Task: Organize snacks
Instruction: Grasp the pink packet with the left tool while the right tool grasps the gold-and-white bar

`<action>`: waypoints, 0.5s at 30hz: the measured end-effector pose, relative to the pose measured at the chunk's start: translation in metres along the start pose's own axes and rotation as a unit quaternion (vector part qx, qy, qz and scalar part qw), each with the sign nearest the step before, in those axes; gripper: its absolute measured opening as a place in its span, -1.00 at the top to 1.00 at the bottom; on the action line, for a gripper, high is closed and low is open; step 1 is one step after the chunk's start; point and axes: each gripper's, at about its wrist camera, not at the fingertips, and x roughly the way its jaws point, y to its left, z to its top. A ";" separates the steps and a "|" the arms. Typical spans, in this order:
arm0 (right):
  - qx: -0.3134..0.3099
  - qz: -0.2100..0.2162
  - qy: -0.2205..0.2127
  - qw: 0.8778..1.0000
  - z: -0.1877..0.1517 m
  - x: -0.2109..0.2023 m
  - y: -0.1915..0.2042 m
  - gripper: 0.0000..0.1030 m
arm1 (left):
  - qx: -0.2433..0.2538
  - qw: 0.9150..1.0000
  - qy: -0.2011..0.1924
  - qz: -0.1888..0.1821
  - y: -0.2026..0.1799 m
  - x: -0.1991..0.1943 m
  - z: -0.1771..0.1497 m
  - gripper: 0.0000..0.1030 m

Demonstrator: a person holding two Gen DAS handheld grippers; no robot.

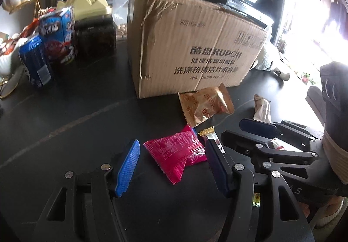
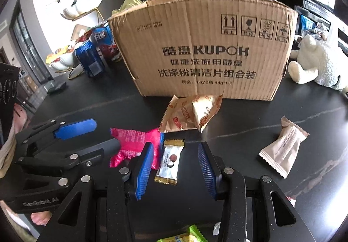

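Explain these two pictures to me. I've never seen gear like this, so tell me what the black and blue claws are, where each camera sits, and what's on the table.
The claws are two hand-held grippers; a person works one in each hand. Each carries a wide-angle camera looking forward along its own two blue-padded fingers, so each picture shows its own gripper at the bottom and the other one at the side.

In the left camera's picture, the left gripper is open around a pink packet. In the right camera's picture, the right gripper is open around a small white bar. Neither holds anything.

On the dark table there are also two gold packets against a big cardboard box, a beige packet, a blue can and a white plush toy.
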 end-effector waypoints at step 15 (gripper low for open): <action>0.004 -0.003 0.013 1.000 -0.004 0.017 -0.003 0.21 | -0.031 0.999 0.020 -0.019 0.013 0.025 -0.007 -0.11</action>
